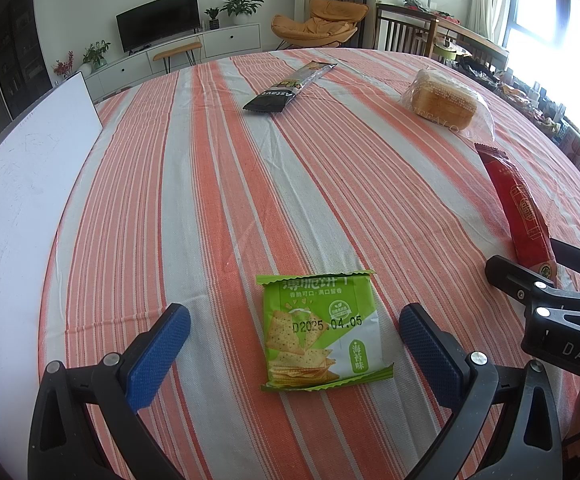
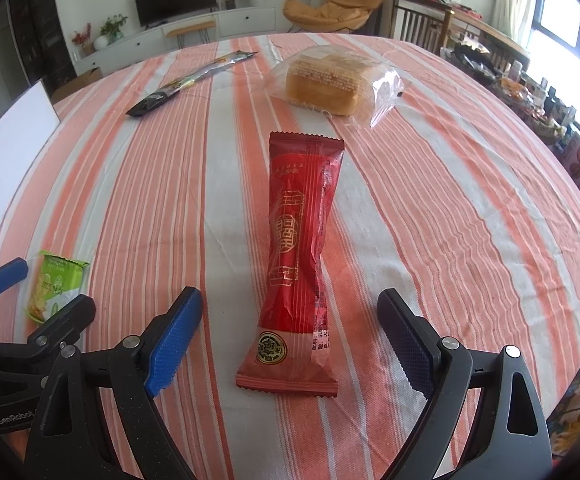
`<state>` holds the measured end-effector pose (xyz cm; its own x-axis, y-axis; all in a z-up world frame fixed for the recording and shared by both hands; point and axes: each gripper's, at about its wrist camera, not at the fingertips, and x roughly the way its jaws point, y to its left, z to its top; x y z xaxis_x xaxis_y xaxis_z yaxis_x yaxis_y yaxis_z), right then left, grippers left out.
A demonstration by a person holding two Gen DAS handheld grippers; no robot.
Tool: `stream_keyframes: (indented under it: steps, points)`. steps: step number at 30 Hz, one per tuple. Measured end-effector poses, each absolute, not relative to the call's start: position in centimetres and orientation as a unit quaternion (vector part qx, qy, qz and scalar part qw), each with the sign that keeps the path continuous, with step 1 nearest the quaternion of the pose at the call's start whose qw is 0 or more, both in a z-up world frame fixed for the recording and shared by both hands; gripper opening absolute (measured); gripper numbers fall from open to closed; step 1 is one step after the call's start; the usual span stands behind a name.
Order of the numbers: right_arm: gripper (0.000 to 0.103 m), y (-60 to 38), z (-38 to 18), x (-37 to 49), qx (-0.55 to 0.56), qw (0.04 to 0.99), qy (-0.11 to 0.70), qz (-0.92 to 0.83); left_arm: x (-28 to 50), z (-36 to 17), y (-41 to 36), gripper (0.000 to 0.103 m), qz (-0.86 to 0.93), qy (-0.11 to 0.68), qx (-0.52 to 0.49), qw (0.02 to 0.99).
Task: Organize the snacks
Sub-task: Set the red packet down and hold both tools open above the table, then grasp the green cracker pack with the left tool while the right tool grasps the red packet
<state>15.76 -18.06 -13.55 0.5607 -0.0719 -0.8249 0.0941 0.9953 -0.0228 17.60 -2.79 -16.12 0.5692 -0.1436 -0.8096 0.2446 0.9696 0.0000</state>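
I am holding my left gripper [image 1: 294,340] over the striped tablecloth [image 1: 209,200] with its jaws standing wide apart, gripping nothing. The green cracker packet [image 1: 324,332] is lying flat on the cloth in the gap between the blue pads [image 1: 157,354], clear of both of them.

I am holding my right gripper [image 2: 290,344] the same way, jaws spread wide and gripping nothing. The long red snack bar [image 2: 300,256] is lying lengthwise between its fingertips, its near crimped end sitting in the gap and its far end pointing away toward the bread. Neither pad is touching the wrapper.

The two grippers are sitting side by side: in the right wrist view my left one is showing at the lower left with the green packet beside it, and in the left wrist view my right one is showing at the right edge, over the near end of the red bar.

Further back on the cloth, the bagged loaf of bread [image 2: 326,86] is resting beyond the red bar, and the dark snack stick [image 2: 189,82] is lying at a slant to its left, well apart from it. A white board [image 1: 17,184] is lying along the left side of the table.
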Motion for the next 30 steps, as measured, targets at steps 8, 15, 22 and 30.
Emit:
stream_keyframes:
  steps: [8,15,22,30]
  points:
    - [0.092,-18.09,-13.54,15.8,0.013,0.883,0.467,-0.047,17.58,-16.11,-2.79,0.103,-0.11,0.451,0.056,0.884]
    - [0.092,-18.1,-13.54,15.79,0.013,0.883,0.467,-0.048,17.57,-16.11,-2.78,0.103,-0.11,0.451,0.056,0.884]
    - [0.092,-18.1,-13.5,15.54,0.014,0.884,0.465,-0.051,17.58,-16.12,-2.77,0.103,-0.11,0.451,0.056,0.884]
    - [0.091,-18.4,-13.2,15.21,0.032,0.885,0.461,-0.049,17.91,-16.01,-2.68,0.103,-0.119,0.464,0.056,0.876]
